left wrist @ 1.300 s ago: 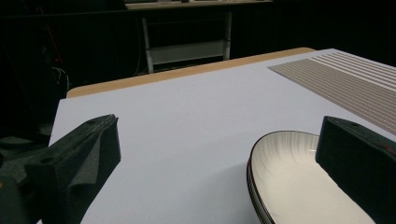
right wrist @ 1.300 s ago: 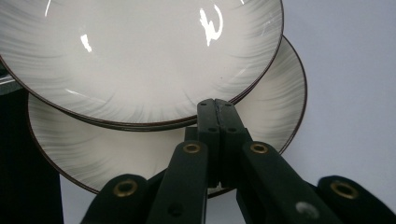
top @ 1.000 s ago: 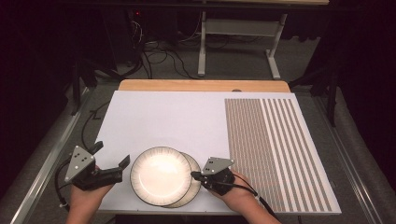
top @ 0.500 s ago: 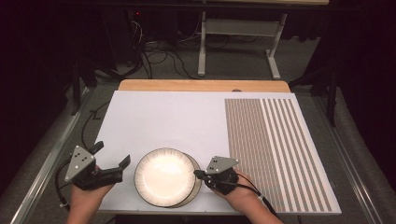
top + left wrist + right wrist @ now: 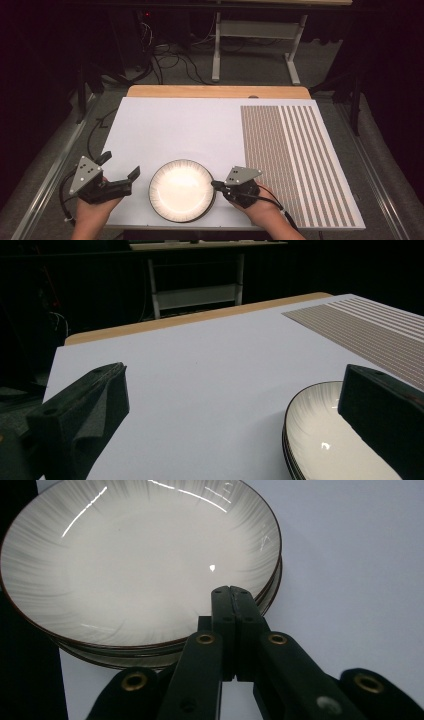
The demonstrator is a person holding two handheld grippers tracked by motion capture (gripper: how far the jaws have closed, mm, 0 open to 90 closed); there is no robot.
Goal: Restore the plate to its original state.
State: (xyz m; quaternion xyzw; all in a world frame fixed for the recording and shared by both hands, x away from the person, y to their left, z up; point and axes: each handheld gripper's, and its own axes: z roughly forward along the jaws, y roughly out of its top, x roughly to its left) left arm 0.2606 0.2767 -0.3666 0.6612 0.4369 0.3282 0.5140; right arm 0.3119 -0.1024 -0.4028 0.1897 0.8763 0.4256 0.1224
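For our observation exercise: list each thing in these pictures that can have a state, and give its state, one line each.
Plates: stacked, upright, empty, near the table's front edge.
Left tongs: open, nothing between the jaws, beside the stack.
Right tongs: shut, tips at the stack's rim; whether they pinch it I cannot tell.
White mat: lying flat on the table.

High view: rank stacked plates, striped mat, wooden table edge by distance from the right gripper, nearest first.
1. Stacked plates: at the right gripper's tips, on its left.
2. Striped mat: just to its right.
3. Wooden table edge: along the far side.
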